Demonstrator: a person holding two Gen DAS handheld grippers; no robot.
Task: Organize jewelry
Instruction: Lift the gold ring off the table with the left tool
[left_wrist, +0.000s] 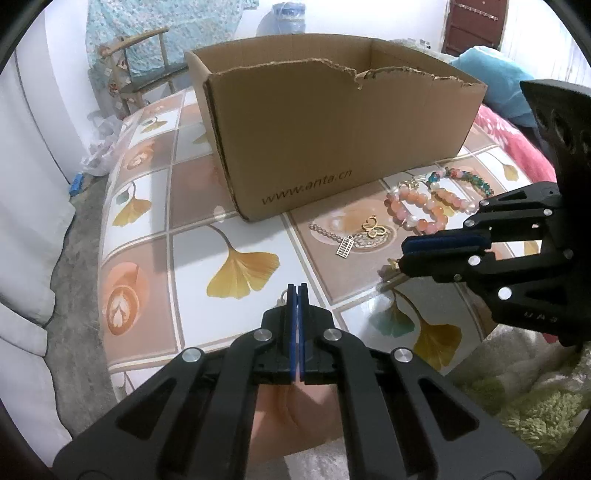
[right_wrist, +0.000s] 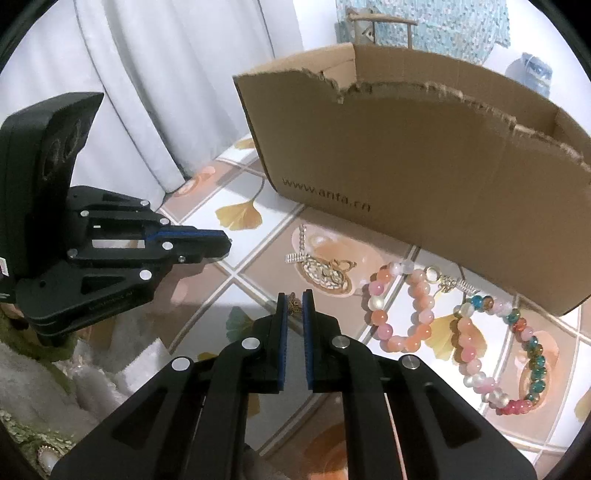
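Observation:
An open cardboard box (left_wrist: 332, 122) stands on the tiled table; it also shows in the right wrist view (right_wrist: 424, 177). Beside it lie pink bead bracelets (left_wrist: 417, 210) (right_wrist: 402, 306), a multicolour bead bracelet (left_wrist: 469, 179) (right_wrist: 524, 350), a gold pendant (left_wrist: 373, 227) (right_wrist: 332, 271) and a thin chain with a silver charm (left_wrist: 343, 245) (right_wrist: 295, 256). My left gripper (left_wrist: 296, 290) is shut, with a small pale ring-like piece just showing at its tips. My right gripper (right_wrist: 295, 299) is slightly open around a small bronze charm (right_wrist: 294, 304) on the table.
The table (left_wrist: 240, 236) has a ginkgo-leaf tile pattern. A fluffy green-white cloth (left_wrist: 524, 387) lies at its near right edge. A wooden chair (left_wrist: 147, 70) and a water bottle (left_wrist: 288, 16) stand behind the box. White curtains (right_wrist: 166, 92) hang on the left.

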